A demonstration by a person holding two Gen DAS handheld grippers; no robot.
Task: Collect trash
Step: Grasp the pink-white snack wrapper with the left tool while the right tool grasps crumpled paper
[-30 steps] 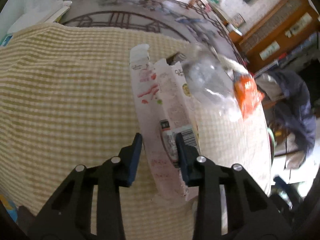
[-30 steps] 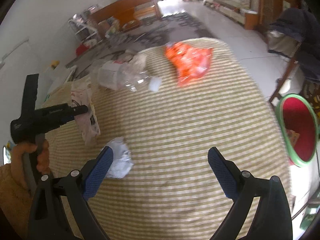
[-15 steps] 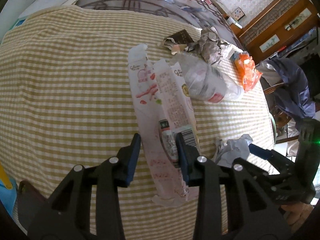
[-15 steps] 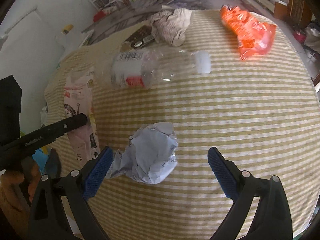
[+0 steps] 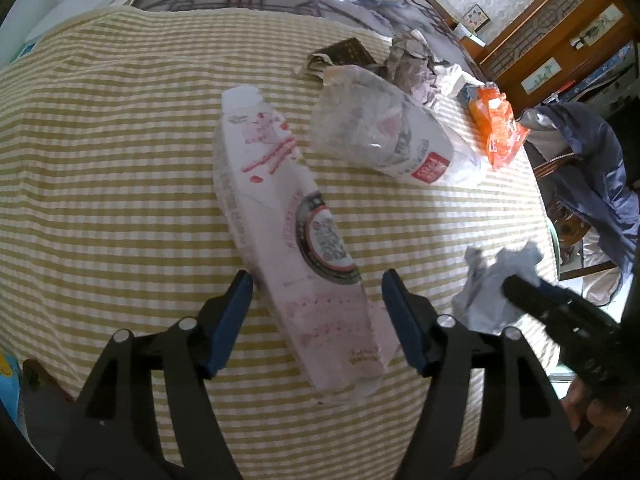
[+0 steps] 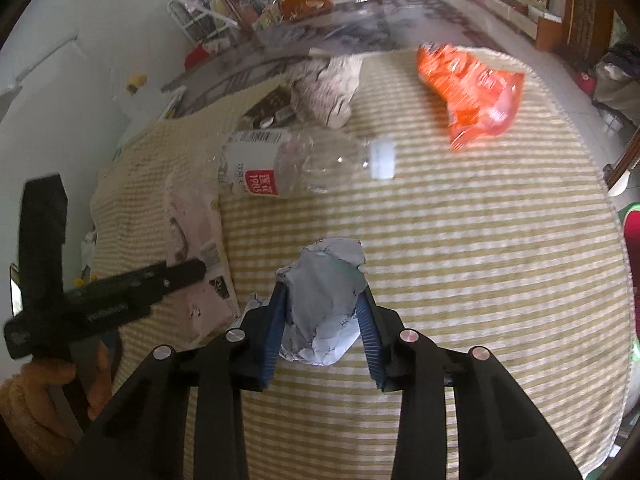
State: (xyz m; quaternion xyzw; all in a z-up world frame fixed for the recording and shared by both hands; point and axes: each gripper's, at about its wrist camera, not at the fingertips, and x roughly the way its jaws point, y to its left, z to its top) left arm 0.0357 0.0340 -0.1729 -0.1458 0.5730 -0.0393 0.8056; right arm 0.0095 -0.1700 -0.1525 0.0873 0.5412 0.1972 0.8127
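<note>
A long pink-and-white carton (image 5: 288, 208) lies flat on the striped tablecloth (image 5: 100, 184). My left gripper (image 5: 316, 292) straddles its near end, and its jaws are opening, with a gap between each pad and the carton. In the right wrist view my right gripper (image 6: 322, 304) is closing on a crumpled white paper ball (image 6: 328, 272), and both blue pads press its sides. The same ball (image 5: 496, 284) shows to the right of the carton in the left wrist view. The carton (image 6: 196, 240) lies to the left of the ball.
Beyond lie a crushed clear bottle (image 6: 296, 164), an orange snack bag (image 6: 472, 88), a crumpled brown paper (image 6: 328, 92) and a dark wrapper (image 6: 272, 108). A green bin with a red inside (image 6: 630, 232) stands past the table's right edge. A chair with a dark jacket (image 5: 592, 168) stands there too.
The left jaws have parted from the carton, which now lies flat on the cloth. The right gripper moved up to the paper ball and its jaws came together on it.
</note>
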